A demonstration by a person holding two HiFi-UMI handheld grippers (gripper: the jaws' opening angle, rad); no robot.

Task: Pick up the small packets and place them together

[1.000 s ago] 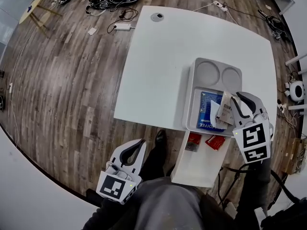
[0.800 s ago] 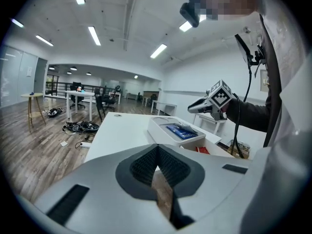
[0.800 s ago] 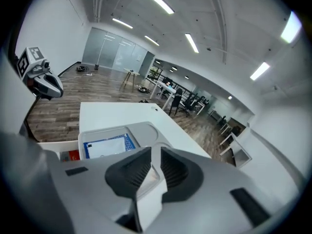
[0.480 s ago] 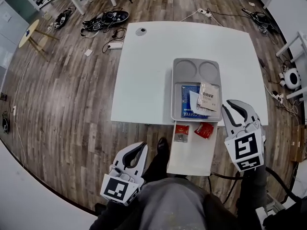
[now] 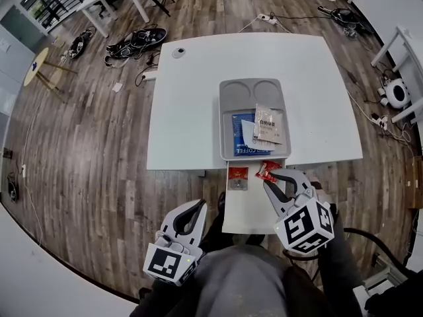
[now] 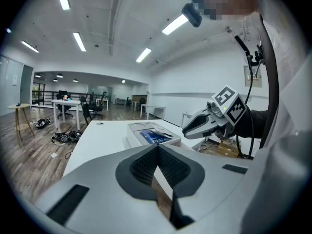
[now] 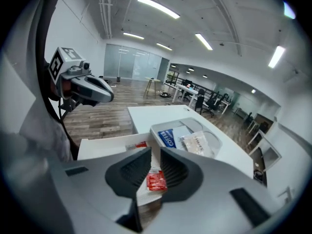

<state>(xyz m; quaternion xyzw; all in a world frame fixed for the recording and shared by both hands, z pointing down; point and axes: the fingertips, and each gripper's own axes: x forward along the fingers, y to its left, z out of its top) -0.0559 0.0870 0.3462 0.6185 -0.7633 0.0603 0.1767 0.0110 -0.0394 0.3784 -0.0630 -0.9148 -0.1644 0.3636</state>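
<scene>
Two small red packets lie on a low white board [image 5: 248,210] in front of the table: one [image 5: 238,175] on the left, one [image 5: 268,169] on the right. My right gripper [image 5: 277,177] hovers just behind the right one, its jaws a narrow gap apart and empty. Through that gap the right gripper view shows the red packet [image 7: 156,182] below. A grey tray [image 5: 228,121] holds a blue coffee packet [image 5: 243,137] and white packets [image 5: 268,123]. My left gripper [image 5: 192,212] hangs shut and empty over my lap, away from the board.
The white table [image 5: 185,111] carries the tray near its front edge. Cables and a power strip [image 5: 135,41] lie on the wooden floor beyond. My legs are under the board. The left gripper [image 7: 90,89] shows at the left of the right gripper view.
My right gripper has drawn back from the tray to the red packet on the low board. The white packet it was beside now lies on the tray. The left gripper barely shifted.
</scene>
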